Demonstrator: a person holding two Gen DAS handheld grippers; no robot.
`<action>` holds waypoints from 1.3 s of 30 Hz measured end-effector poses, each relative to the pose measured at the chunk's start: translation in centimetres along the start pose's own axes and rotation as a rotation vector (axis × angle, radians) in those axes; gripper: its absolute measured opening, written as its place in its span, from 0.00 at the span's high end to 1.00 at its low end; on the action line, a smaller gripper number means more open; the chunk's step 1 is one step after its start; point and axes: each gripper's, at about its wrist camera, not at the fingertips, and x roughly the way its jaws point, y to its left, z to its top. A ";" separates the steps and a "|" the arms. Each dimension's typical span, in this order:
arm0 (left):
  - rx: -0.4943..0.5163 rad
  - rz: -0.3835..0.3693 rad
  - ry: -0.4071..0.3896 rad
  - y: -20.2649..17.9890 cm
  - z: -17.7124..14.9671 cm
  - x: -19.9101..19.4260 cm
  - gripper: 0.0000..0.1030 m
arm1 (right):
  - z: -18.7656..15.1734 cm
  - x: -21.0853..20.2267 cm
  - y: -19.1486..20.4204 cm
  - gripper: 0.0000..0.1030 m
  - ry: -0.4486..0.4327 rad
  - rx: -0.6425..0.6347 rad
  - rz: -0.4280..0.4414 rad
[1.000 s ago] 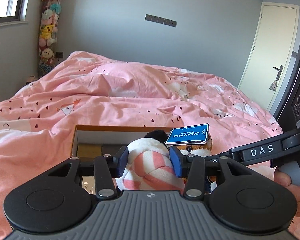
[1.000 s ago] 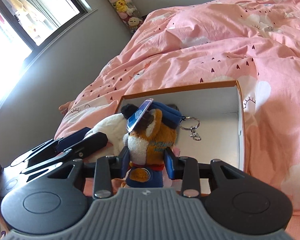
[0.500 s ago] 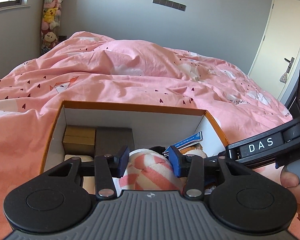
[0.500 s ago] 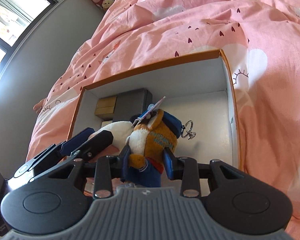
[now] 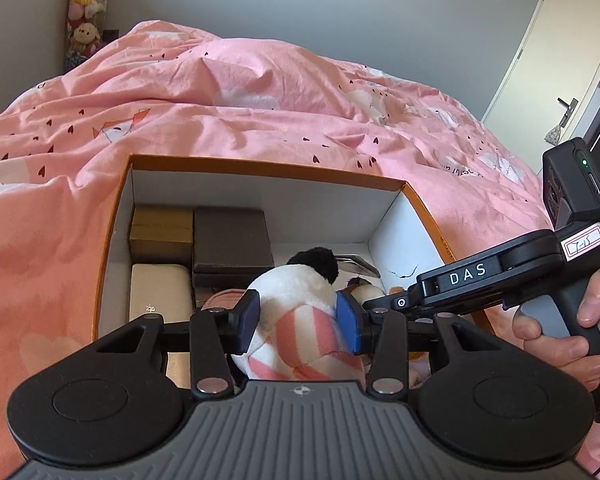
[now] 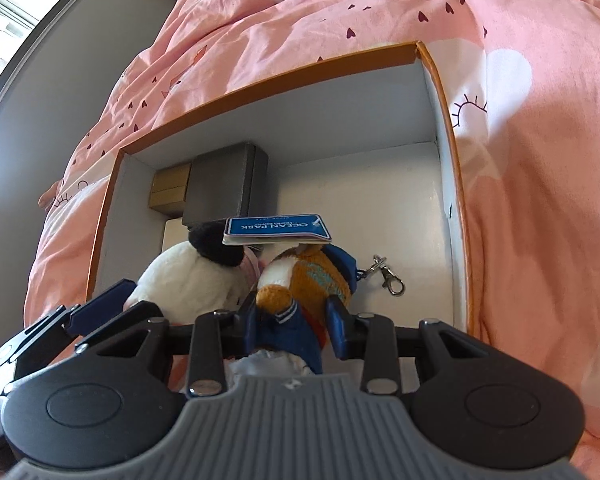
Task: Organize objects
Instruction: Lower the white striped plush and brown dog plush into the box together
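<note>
Nearest, in the left wrist view: ribbed grey housing and two round black pads of the left gripper (image 5: 296,320), its blue-padded jaws pinching a soft panda toy (image 5: 296,304), pads sunk into white fleece and pink-and-white striped cloth. Black fuzzy ear poking up just above the jaws. To the right of the jaws, the black handle of the other tool, lettered DAS, gripped by a hand (image 5: 572,320).

Nearest, in the right wrist view: the right gripper (image 6: 294,320), same grey ribbing, jaws clamped on a small plush bear (image 6: 308,280) of orange-brown pile in a dark blue jacket. Glossy blue paper tag (image 6: 276,230) lying flat just beyond the jaws, atop the bear's head. Metal keyring clasp (image 6: 388,278) dangling to the right of the jaws. Panda touching the bear on the left.

Both toys held inside the cardboard box (image 6: 428,92), over its floor: orange rim, smooth white walls, rectangular. Beyond and left of the jaws, packed into the far left corner: a flat cream case (image 5: 160,292), a matt dark grey box (image 5: 232,240), a tan carton (image 5: 162,232).

Around the box, a rumpled pink duvet (image 5: 260,112) dotted with small dark hearts, on the bed. Farthest: grey wall, a pale door (image 5: 556,52) at right, a column of stuffed toys (image 5: 86,8) at left.
</note>
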 end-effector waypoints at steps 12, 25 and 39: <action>0.124 0.003 0.248 -0.6 2.8 1.6 0.32 | 0.4 -0.4 0.9 0.66 -0.007 -0.026 0.090; 0.411 0.157 0.379 -4.2 3.1 3.7 0.34 | 0.4 -0.4 1.1 0.66 -0.009 -0.057 0.106; -0.085 -0.047 0.202 -2.8 3.3 5.2 0.35 | 1.4 -4.2 -1.0 0.67 -0.107 -0.091 -0.046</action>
